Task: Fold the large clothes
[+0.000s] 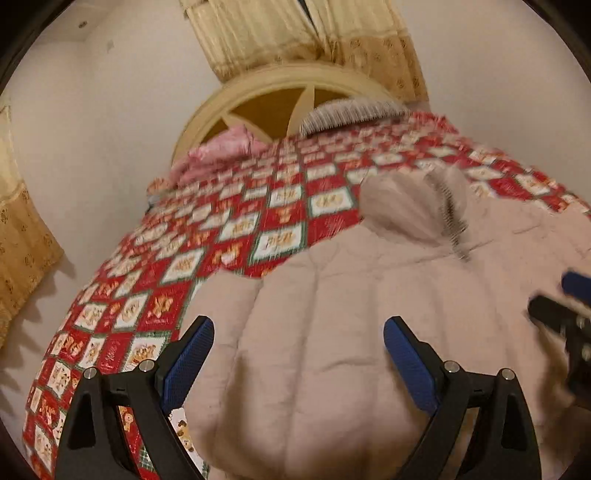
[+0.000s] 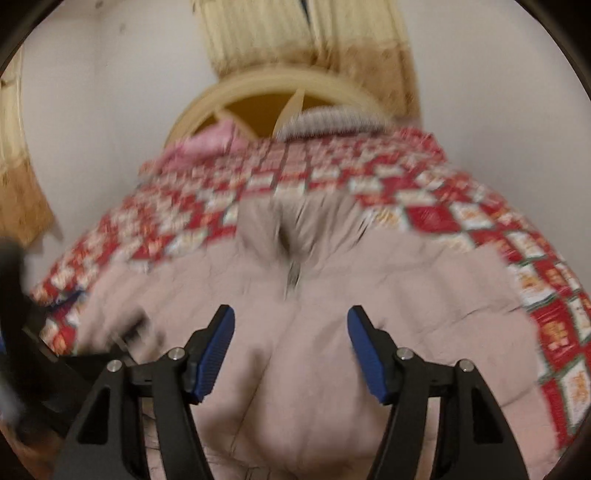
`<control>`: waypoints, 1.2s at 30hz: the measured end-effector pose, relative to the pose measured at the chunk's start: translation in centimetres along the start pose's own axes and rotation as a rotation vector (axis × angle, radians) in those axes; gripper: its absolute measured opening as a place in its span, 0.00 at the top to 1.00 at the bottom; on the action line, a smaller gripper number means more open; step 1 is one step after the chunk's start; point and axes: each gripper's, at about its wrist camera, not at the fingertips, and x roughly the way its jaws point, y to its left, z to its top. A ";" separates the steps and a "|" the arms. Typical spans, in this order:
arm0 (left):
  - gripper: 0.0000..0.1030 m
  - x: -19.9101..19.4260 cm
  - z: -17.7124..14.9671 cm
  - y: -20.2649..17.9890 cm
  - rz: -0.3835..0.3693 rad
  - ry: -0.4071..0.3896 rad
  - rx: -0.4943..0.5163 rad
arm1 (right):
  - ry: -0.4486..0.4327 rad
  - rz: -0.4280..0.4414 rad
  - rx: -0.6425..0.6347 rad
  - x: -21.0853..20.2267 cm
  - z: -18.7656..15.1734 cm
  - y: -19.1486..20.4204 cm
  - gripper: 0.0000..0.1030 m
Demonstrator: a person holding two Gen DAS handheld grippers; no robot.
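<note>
A pale beige quilted jacket [image 1: 332,280] lies spread on the bed, its collar and zipper [image 1: 448,210] pointing toward the headboard. My left gripper [image 1: 299,325] hovers over the jacket's left half, open, with nothing between its blue pads. The right wrist view is blurred but shows the same jacket [image 2: 406,295] with its zipper [image 2: 291,273] straight ahead. Over its middle my right gripper [image 2: 291,314] stands open and empty. The right gripper's black body [image 1: 565,317] shows at the right edge of the left wrist view. The left one [image 2: 22,332] is a dark blur at the left edge of the right wrist view.
A red, white and green patchwork quilt [image 1: 229,229] covers the bed. A pink pillow [image 1: 221,147] and a grey striped pillow [image 1: 351,110] rest against the arched cream headboard [image 1: 207,107]. Yellow curtains [image 1: 258,33] hang behind, with another [image 1: 22,236] on the left wall.
</note>
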 end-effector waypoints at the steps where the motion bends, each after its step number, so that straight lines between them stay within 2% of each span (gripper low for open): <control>1: 0.09 1.4 -0.3 0.4 0.009 0.044 -0.005 | 0.034 -0.003 0.007 1.2 -0.6 -0.2 0.36; 2: 0.09 2.6 -0.8 0.8 0.009 0.082 -0.022 | 0.052 -0.001 0.017 1.6 -1.2 -0.5 0.36; 4: 0.09 4.3 -1.6 1.6 -0.048 0.130 -0.079 | 0.073 0.005 0.027 2.1 -1.9 -1.1 0.36; 6: 0.08 4.8 -2.1 1.9 -0.073 0.136 -0.119 | 0.090 0.004 0.016 2.4 -2.3 -1.1 0.36; 12: 0.07 5.1 -2.9 1.8 -0.102 0.149 -0.151 | 0.109 -0.011 0.000 2.9 -3.1 -0.9 0.36; 36: 0.05 5.4 -3.6 1.4 -0.072 0.152 -0.129 | 0.142 -0.084 -0.052 4.1 -3.5 0.0 0.36</control>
